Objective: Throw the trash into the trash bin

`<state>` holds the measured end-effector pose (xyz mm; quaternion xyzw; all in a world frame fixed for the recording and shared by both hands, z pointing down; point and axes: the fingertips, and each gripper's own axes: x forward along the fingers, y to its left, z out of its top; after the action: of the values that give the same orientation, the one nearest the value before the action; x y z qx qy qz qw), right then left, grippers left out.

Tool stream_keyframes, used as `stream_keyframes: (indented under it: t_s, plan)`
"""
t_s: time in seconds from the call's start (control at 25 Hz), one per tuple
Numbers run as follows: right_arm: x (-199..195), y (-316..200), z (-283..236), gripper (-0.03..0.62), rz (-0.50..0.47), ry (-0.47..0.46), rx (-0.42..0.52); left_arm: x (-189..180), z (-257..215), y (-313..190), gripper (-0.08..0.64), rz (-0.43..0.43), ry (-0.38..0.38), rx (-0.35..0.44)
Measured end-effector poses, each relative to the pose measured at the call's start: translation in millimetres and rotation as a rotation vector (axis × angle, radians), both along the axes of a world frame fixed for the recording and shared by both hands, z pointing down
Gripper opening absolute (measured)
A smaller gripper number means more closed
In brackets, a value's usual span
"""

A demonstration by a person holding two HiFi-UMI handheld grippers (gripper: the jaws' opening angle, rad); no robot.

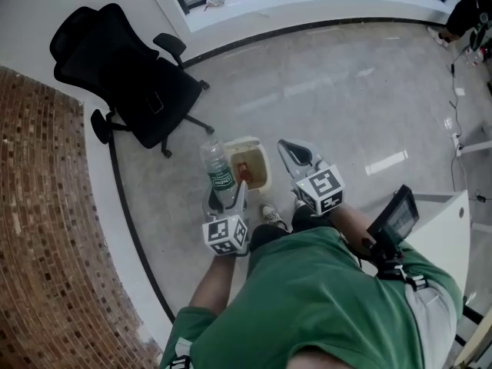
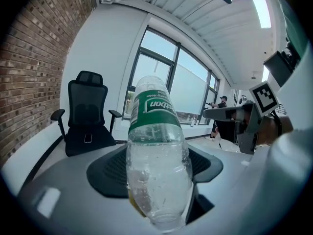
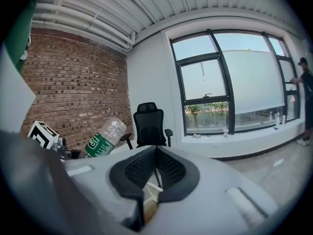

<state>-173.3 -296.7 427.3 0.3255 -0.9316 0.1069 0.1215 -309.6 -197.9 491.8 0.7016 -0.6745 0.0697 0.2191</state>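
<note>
My left gripper [image 1: 225, 194] is shut on a clear plastic bottle [image 1: 217, 171] with a green label, held by its lower part with the cap end pointing away. In the left gripper view the bottle [image 2: 157, 155] fills the space between the jaws. A cream trash bin [image 1: 260, 151] stands on the floor just right of the bottle, with something reddish-brown inside. Beside the bin's right rim is my right gripper [image 1: 287, 147], shut with nothing in it. Its jaws meet in the right gripper view [image 3: 156, 153], where a strip of the bin [image 3: 152, 192] shows below them and the bottle [image 3: 103, 138] at left.
A black office chair [image 1: 129, 74] stands on the floor behind the bin. A brick wall [image 1: 38, 206] runs along the left. A window sill [image 1: 323, 4] curves across the back, and a person [image 1: 470, 8] stands at the far right. A white table edge [image 1: 450, 225] is at my right.
</note>
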Motion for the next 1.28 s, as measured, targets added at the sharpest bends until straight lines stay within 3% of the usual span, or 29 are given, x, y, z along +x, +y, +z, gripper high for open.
stream_keyframes:
  t_s: [0.16,0.6,1.28]
  plan:
    - [-4.2,-8.7,9.8,0.003,0.003,0.019,-0.015,-1.2,9.0,-5.3,0.341,-0.001,0.013,-0.024]
    - [-14.1,-35.3,52.9,0.003,-0.035,0.067,-0.072,5.6,56.6,-21.4,0.341,0.025,-0.04,-0.122]
    - [-24.2,-32.7,199.3,0.003,-0.103,0.193,-0.235,14.5,192.4,-11.8,0.341,0.066,-0.064,-0.341]
